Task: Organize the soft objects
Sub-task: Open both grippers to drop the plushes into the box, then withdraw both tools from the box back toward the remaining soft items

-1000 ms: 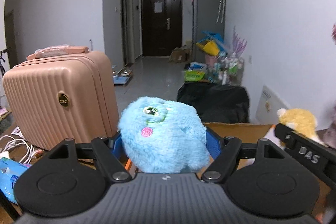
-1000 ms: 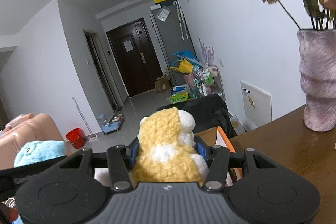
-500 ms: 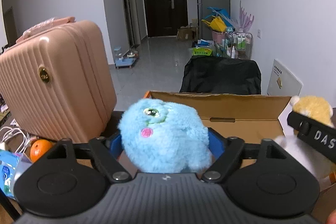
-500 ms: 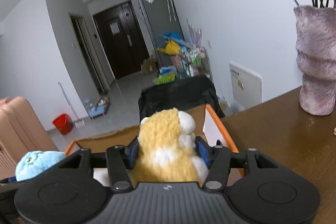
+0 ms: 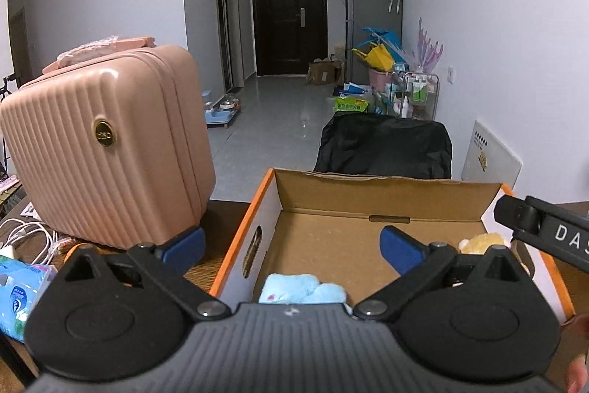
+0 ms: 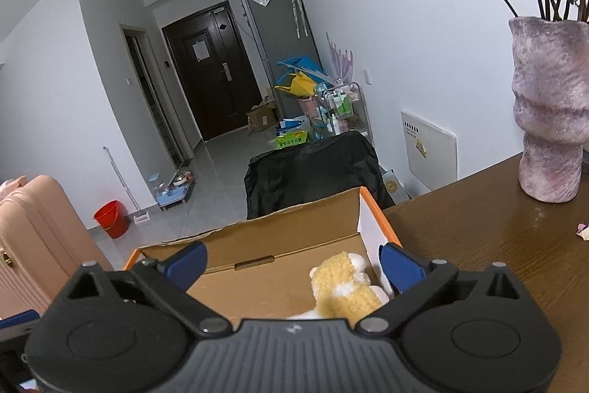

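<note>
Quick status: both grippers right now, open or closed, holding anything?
Left gripper: open, empty; the blue plush lies below it in the cardboard box.
Right gripper: open, empty; the yellow plush lies in the box.

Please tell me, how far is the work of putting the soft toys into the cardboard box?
Looks nearly done: the blue plush and the yellow plush both lie inside the cardboard box. Nothing is in hand; the left gripper and right gripper are open above it. No other soft toys show.
</note>
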`<action>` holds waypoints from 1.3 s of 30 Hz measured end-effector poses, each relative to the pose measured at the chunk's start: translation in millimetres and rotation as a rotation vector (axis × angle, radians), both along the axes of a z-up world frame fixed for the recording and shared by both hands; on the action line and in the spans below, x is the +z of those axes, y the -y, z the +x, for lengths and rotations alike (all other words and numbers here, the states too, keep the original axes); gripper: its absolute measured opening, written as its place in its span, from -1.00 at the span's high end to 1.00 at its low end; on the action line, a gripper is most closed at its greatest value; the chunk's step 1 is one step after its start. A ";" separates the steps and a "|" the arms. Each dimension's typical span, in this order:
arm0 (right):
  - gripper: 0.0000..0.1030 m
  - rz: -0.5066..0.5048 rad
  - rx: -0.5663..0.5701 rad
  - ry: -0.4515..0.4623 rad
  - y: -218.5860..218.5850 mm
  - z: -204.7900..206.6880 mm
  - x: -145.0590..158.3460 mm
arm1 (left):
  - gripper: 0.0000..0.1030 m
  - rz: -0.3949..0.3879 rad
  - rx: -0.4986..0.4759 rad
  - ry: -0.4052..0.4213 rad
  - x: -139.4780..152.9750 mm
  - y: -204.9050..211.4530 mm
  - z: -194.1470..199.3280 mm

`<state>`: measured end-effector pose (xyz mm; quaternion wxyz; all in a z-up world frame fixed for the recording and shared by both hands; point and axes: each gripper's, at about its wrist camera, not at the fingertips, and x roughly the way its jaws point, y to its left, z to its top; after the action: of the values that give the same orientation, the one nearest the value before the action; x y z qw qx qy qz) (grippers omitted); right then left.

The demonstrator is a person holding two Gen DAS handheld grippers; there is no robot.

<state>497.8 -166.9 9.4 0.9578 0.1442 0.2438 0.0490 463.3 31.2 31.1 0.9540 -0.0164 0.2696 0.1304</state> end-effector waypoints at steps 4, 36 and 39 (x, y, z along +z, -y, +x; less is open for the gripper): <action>-1.00 0.015 0.001 0.013 4.1 -14.5 7.3 | -1.00 -0.003 -0.003 0.019 9.1 -2.5 -17.4; -1.00 -0.194 0.183 0.166 26.0 -221.7 27.3 | -1.00 -0.021 -0.101 0.192 30.1 -15.8 -250.5; -1.00 -0.214 0.202 0.164 26.2 -239.4 20.0 | -1.00 -0.025 -0.108 0.192 25.1 -18.5 -269.0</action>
<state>258.4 -193.1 29.3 0.9745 0.0117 0.1820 0.1306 194.3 49.7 56.3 0.9807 -0.0263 0.1792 0.0733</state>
